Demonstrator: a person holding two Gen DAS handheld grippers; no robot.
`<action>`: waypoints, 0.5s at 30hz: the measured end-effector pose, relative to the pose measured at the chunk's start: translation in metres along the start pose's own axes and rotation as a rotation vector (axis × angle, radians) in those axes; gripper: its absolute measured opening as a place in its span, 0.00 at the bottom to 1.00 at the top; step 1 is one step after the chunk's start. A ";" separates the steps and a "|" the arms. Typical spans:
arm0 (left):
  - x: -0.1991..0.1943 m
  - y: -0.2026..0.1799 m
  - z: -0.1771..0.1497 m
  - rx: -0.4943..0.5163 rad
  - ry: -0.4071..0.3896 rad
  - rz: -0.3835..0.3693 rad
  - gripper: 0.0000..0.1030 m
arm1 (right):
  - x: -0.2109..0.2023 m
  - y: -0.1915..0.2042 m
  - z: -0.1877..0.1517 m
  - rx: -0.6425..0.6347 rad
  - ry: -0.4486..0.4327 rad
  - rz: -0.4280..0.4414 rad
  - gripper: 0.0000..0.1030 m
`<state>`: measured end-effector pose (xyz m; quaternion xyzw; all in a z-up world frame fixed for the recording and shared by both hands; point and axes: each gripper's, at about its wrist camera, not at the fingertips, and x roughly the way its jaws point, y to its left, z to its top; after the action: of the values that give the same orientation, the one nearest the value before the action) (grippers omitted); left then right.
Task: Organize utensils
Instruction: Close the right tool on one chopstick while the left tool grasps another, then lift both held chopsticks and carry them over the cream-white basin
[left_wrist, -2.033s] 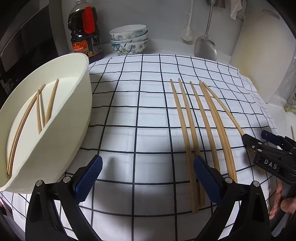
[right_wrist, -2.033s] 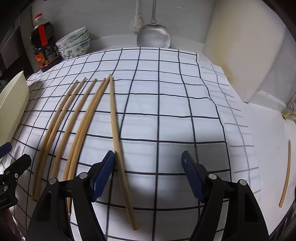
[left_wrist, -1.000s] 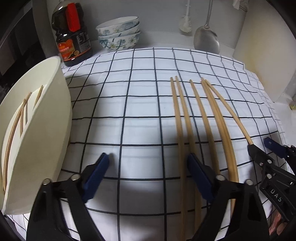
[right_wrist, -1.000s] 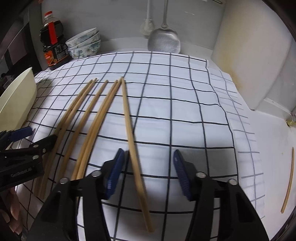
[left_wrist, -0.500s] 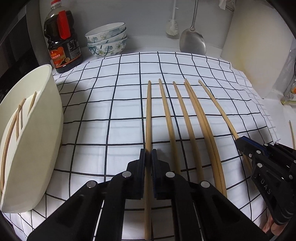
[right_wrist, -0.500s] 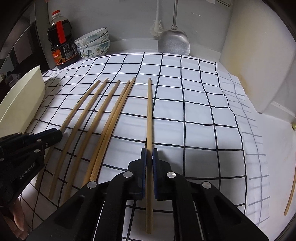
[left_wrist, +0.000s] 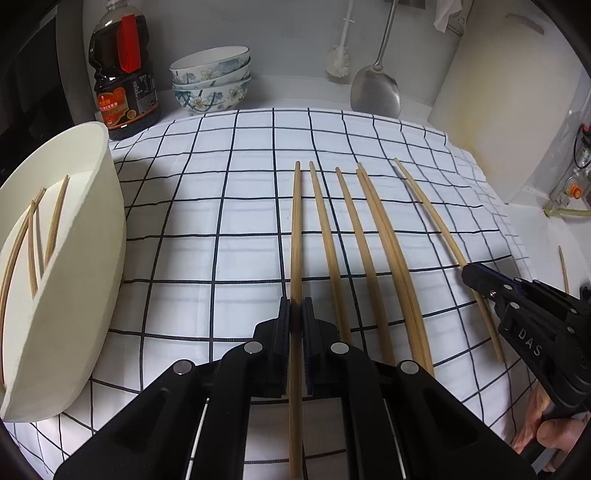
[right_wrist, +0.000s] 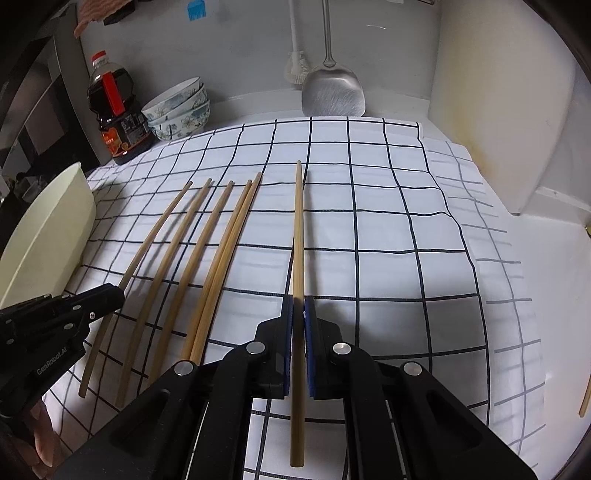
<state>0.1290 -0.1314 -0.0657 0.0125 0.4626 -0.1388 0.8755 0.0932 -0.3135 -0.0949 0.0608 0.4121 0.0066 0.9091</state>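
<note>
Several bamboo chopsticks (left_wrist: 354, 236) lie side by side on the checked cloth (left_wrist: 229, 206). My left gripper (left_wrist: 295, 308) is shut on the leftmost chopstick (left_wrist: 295, 229), which runs straight ahead between the pads. My right gripper (right_wrist: 298, 306) is shut on the rightmost chopstick (right_wrist: 297, 221). Each gripper shows in the other's view: the right gripper (left_wrist: 471, 271) at the right, the left gripper (right_wrist: 114, 293) at the left. A white tub (left_wrist: 74, 295) at the left holds several chopsticks (left_wrist: 37, 236).
At the back stand a soy sauce bottle (left_wrist: 123, 74), stacked patterned bowls (left_wrist: 212, 81), a metal spatula (left_wrist: 375, 94) and a brush (left_wrist: 338, 61). A cream board (left_wrist: 498, 92) leans at the right. A stray chopstick (right_wrist: 585, 400) lies on the counter beyond the cloth.
Both grippers stood open over the chopsticks a second ago and have closed, the left on the leftmost stick, the right on the rightmost. Since then both views have tilted slightly.
</note>
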 end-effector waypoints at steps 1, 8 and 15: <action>-0.003 0.000 0.000 0.001 -0.007 -0.002 0.07 | -0.001 -0.001 0.000 0.005 -0.002 0.007 0.06; -0.023 0.008 0.003 -0.007 -0.046 -0.023 0.07 | -0.008 -0.001 0.002 0.032 -0.022 0.047 0.06; -0.052 0.020 0.004 -0.026 -0.098 -0.056 0.07 | -0.029 0.007 0.007 0.038 -0.074 0.077 0.06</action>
<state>0.1097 -0.1009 -0.0233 -0.0186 0.4213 -0.1575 0.8930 0.0789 -0.3093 -0.0679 0.0939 0.3754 0.0316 0.9216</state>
